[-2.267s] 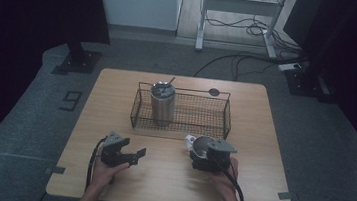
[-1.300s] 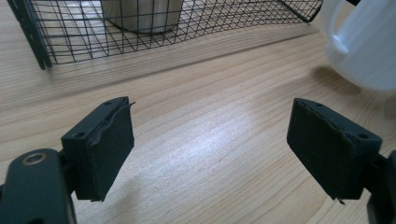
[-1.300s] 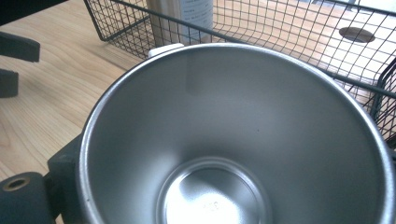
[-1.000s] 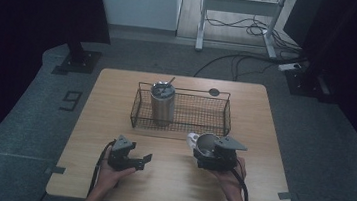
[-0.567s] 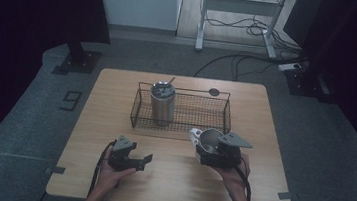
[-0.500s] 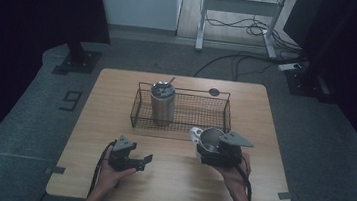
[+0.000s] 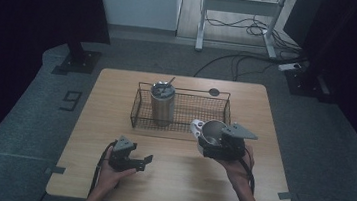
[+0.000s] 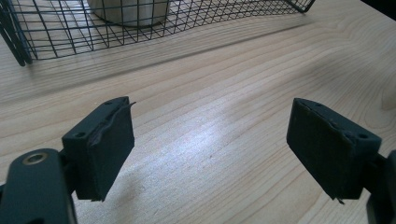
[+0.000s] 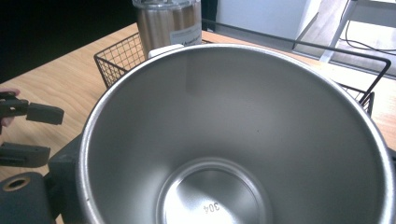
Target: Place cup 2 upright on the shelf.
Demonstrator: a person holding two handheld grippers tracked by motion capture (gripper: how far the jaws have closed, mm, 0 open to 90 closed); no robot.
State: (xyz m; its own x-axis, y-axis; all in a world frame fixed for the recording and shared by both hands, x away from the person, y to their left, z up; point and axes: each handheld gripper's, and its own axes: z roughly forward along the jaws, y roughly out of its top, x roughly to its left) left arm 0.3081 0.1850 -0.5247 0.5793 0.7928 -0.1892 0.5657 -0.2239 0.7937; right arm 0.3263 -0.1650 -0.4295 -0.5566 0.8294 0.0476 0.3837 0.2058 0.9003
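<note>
A steel cup [image 7: 212, 130] is held in the right tool [image 7: 218, 146] above the surface [image 7: 257, 189], just beside the wire basket [image 7: 138, 107]. The left tool [image 7: 140, 163] is seen wide apart, empty.

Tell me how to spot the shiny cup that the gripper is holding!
Find the wooden table, then the black wire basket on it. In front of the basket's right end, the right gripper holds a steel cup, open and empty inside. The other steel tumbler stands inside the basket with a lid on.
</note>
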